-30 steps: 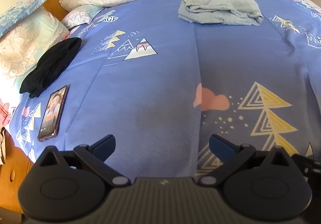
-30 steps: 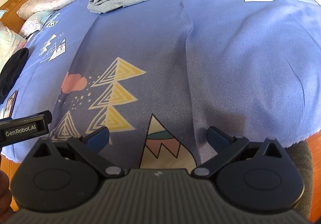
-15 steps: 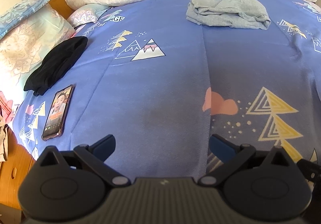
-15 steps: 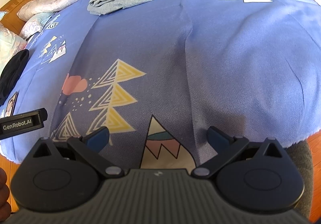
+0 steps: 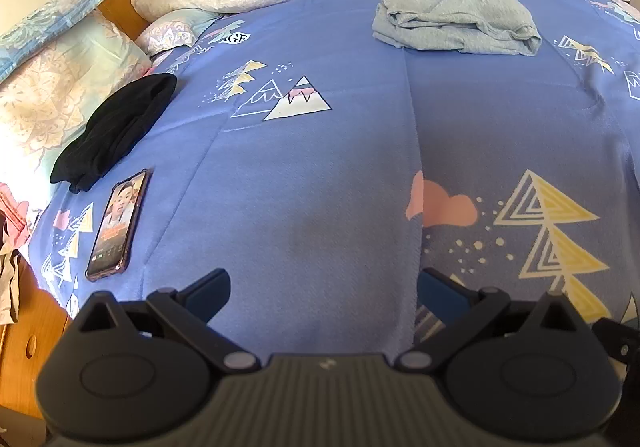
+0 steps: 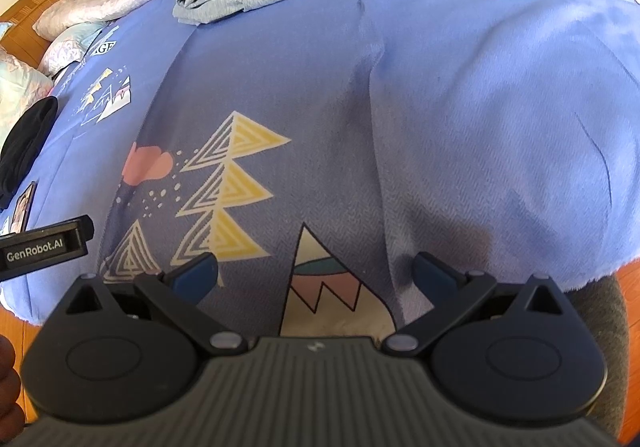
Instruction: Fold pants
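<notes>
Left wrist view: I hold my left gripper (image 5: 322, 287) and right gripper (image 6: 314, 271) spread and empty, since the gray pants (image 5: 452, 23) lie bunched far ahead.

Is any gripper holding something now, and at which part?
Nothing is held. The left gripper and right gripper are both open over the blue bedcover; the gray pants lie far away, untouched.

Left gripper (image 5: 322, 293) and right gripper (image 6: 316, 273) (both spread wide, empty), side by side.
</notes>
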Demonstrator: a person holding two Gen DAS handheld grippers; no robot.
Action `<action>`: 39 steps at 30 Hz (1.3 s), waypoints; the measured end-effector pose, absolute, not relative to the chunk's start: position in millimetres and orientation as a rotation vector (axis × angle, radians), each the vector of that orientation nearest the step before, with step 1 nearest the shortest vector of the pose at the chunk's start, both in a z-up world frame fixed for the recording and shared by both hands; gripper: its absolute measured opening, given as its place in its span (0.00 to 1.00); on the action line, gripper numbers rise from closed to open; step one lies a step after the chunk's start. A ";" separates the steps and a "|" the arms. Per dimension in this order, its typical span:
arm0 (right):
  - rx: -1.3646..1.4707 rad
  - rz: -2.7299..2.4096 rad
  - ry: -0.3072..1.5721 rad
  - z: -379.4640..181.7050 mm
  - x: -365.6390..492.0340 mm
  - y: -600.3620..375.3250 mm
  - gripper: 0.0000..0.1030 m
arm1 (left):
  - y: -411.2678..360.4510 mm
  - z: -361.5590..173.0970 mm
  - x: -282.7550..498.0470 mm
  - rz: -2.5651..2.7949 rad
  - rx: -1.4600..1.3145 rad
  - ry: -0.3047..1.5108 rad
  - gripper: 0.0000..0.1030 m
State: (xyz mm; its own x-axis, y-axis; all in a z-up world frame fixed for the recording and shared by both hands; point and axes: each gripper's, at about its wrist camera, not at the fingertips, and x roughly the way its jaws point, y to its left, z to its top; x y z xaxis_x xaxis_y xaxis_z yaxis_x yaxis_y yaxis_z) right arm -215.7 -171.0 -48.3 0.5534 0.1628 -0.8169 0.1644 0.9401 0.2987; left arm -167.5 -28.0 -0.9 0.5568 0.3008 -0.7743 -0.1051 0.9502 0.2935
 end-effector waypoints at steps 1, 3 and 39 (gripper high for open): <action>0.364 -0.001 0.992 -48.7 -215.7 -171.1 1.00 | -28.1 -1.0 -167.7 0.241 0.225 0.952 1.00; 0.366 -0.002 0.993 -49.0 -215.9 -170.9 1.00 | -28.3 -1.5 -167.7 0.239 0.227 0.951 1.00; 0.375 0.006 1.008 -51.6 -215.2 -175.3 1.00 | -31.3 -3.9 -168.1 0.209 0.237 0.962 1.00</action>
